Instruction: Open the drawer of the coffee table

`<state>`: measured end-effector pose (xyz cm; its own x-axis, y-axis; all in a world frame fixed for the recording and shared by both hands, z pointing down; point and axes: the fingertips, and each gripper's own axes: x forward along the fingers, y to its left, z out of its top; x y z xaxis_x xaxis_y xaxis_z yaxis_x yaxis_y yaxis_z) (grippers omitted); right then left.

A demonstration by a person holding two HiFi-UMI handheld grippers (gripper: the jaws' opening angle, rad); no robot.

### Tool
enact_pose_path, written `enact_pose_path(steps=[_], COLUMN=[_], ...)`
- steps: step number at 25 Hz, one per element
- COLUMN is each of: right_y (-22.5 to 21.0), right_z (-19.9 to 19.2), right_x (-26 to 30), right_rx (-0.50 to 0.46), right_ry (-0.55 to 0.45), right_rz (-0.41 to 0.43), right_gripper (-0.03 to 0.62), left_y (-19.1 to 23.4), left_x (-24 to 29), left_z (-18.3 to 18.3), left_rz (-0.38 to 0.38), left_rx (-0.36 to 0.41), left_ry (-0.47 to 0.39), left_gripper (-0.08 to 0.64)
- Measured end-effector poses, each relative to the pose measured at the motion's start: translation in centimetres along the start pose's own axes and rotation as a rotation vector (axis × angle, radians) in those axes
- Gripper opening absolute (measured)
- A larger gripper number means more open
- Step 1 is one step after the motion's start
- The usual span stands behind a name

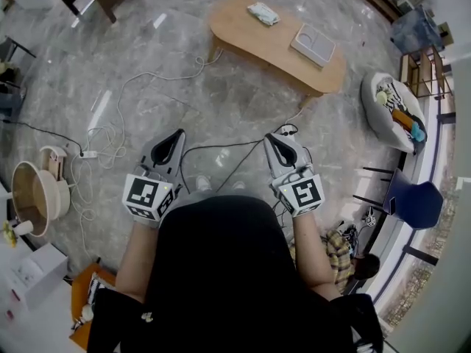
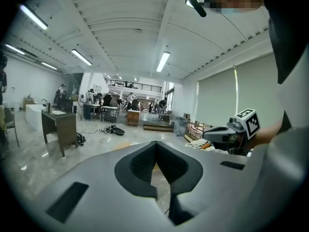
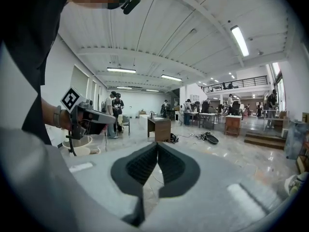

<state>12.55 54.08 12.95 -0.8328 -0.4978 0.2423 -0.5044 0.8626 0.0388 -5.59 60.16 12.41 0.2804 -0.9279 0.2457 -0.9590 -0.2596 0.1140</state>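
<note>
The job has not started, judging by how things lie. The person stands on the grey stone floor (image 1: pixel 147 57) with both tools held out in front of the body, low in the middle of the head view. The left tongs (image 1: pixel 176 134) are pressed together with nothing between them; their own view shows the dark pads meeting along a line and only floor beyond. The right tongs (image 1: pixel 274 140) are likewise together and empty, pads touching edge to edge in their own view. The coffee table (image 1: pixel 234 41), a pale wooden piece with rounded ends, lies well apart from both tools in the upper middle to upper right of the head view, running slantwise across the frame. Its worktop (image 1: pixel 283 41) carries a crumpled cloth (image 1: pixel 263 13) toward the upper left end and a flat grey pad (image 1: pixel 313 45) toward the lower right end. The drawer is not to be seen from this steep angle, so which side it sits on, and whether it has a handle, cannot be told; nothing sticks out from under the top, so it appears to be shut. White and black cables (image 1: pixel 121 112) trail over the floor between the person and the table. Everything is left to do: walk up to the table, find the drawer front, part one pair of tongs, take hold and pull it out.
</note>
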Motion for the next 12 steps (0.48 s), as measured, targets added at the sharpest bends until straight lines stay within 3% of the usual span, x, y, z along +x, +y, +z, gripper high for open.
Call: enact_pose_path(steps=[6,12], right_y=[0.8,-1.2], right_z=[-0.4,-1.4], right_x=[1.6,3.2], right_rx=[0.018,0.073], right_ry=[-0.008,0.004], right_rz=[-0.043,-0.068], right_gripper=[0.0,0.0], left_y=[2.6,4.0], left_x=[-0.4,1.5], left_z=[-1.1,-2.1], left_rz=[-0.029,-0.031], left_rx=[0.003,-0.006], left_ry=[0.024,0.066], left_gripper=[0.012,0.012])
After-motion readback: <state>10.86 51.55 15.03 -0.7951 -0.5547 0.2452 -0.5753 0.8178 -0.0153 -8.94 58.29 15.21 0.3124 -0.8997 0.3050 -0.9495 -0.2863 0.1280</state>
